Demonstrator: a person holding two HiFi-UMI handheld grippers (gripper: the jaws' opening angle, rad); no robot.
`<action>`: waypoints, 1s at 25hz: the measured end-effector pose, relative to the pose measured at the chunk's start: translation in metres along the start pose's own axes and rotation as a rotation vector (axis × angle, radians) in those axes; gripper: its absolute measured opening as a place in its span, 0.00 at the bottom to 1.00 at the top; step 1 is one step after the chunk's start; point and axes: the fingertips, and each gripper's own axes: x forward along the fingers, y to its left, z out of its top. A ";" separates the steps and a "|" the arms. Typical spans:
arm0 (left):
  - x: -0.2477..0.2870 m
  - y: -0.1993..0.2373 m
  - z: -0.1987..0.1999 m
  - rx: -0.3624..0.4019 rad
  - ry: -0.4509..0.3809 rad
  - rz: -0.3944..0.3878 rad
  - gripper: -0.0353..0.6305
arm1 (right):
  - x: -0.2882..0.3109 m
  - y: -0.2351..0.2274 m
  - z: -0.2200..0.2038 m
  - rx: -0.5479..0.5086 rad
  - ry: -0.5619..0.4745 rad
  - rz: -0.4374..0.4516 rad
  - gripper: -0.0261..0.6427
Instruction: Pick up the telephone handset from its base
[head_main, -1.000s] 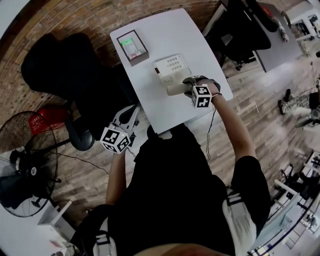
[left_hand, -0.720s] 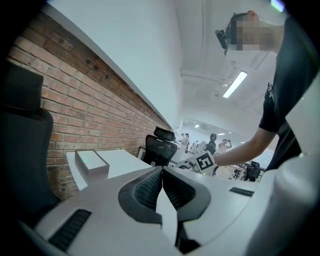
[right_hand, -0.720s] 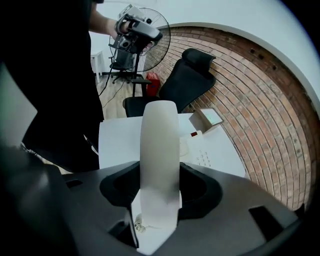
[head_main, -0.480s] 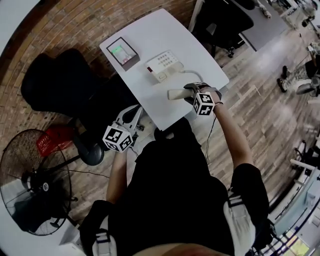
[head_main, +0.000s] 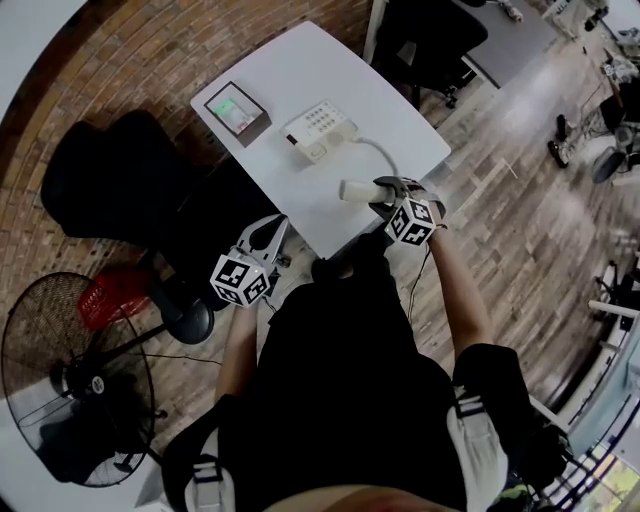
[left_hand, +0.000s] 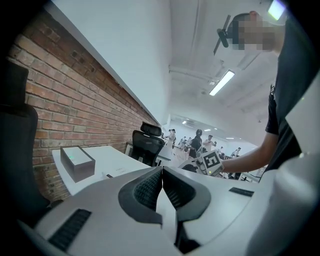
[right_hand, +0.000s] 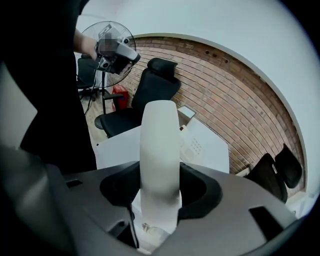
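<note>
Handset (head_main: 357, 189) is off its base (head_main: 318, 128) & in my R claw (head_main: 380, 190), pads clenched round its middle. The white body pokes out past the jaws toward the base. In the right gripper view the handset (right_hand: 159, 150) runs straight up between the jaws, w/ the base's keypad just beyond its tip.

Handset is well apart from the base, on my side of it, over the surface (head_main: 330, 65) near its edge. Cord (head_main: 380, 150) curves from the base's near side to the handset. Grey box (head_main: 236, 110) w/ a green light sits just left of the base, same surface.

L claw (head_main: 268, 232) is clenched on nothing, pads touching. It's off the surface, well apart from the base, to the left & nearer me. Fan (head_main: 70, 385) stands farther out that way, on the floor.
</note>
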 end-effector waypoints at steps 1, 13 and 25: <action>0.001 0.000 0.000 -0.002 -0.001 -0.004 0.08 | -0.003 0.001 0.001 0.016 -0.007 -0.014 0.35; 0.023 -0.016 0.007 0.014 -0.008 -0.069 0.08 | -0.034 0.006 0.003 0.202 -0.088 -0.134 0.35; 0.030 -0.018 0.009 0.015 -0.005 -0.090 0.08 | -0.073 -0.004 0.047 0.354 -0.282 -0.179 0.35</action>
